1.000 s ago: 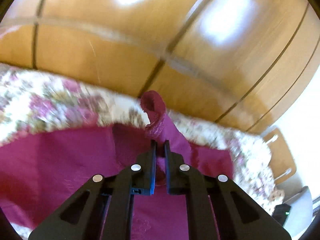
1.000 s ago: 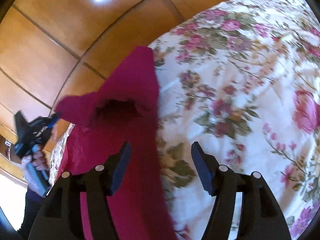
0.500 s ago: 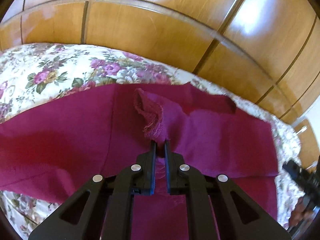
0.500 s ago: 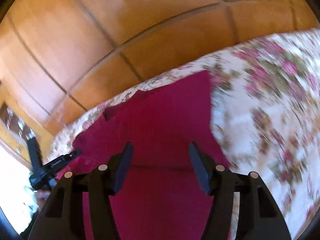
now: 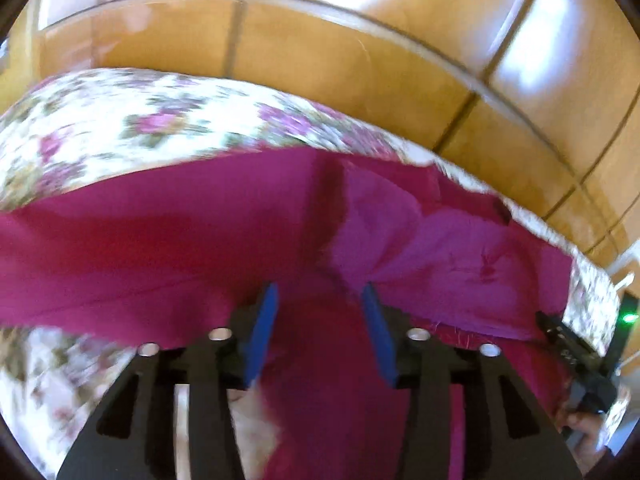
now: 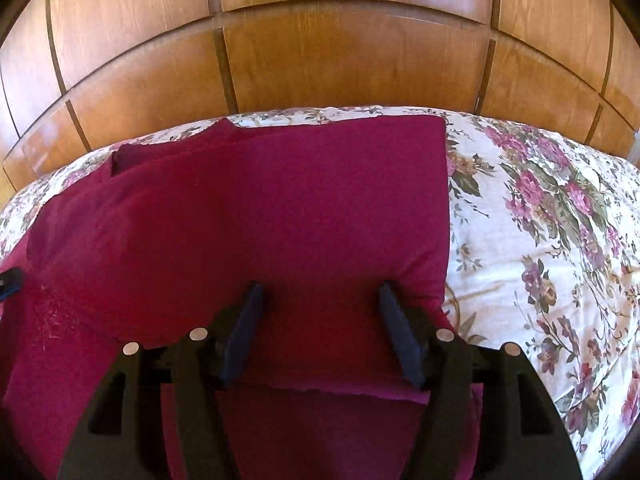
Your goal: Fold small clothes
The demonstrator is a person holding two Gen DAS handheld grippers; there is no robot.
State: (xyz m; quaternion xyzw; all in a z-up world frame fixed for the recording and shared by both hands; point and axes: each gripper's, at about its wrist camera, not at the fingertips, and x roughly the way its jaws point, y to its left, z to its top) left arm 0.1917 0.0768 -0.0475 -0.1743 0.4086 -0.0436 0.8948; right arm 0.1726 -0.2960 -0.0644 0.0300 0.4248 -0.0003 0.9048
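Observation:
A magenta garment (image 5: pixel 160 248) lies spread on the floral bedspread, with one layer folded over the rest (image 6: pixel 260 208). My left gripper (image 5: pixel 319 288) hovers low over its creased middle; its blue pads stand apart and the jaws are opening, with cloth beneath them but not pinched. My right gripper (image 6: pixel 320 286) is over the near part of the folded layer, by its right edge. Its jaws are wide and opening, and grip nothing. The right gripper (image 5: pixel 568 344) also shows at the right rim of the left wrist view. The left gripper (image 6: pixel 8 280) peeks in at the left rim of the right wrist view.
The floral bedspread (image 6: pixel 540 240) stretches bare to the right of the garment and beyond its far edge (image 5: pixel 120 132). A glossy wooden panelled wall (image 6: pixel 320 60) rises right behind the bed. A hand (image 5: pixel 580 424) holds the right gripper.
My left gripper was shut on a bunched edge of the garment; it has sunk toward the bed and let go, and the cloth now lies down. My right gripper rolled and swung over the garment, still open.

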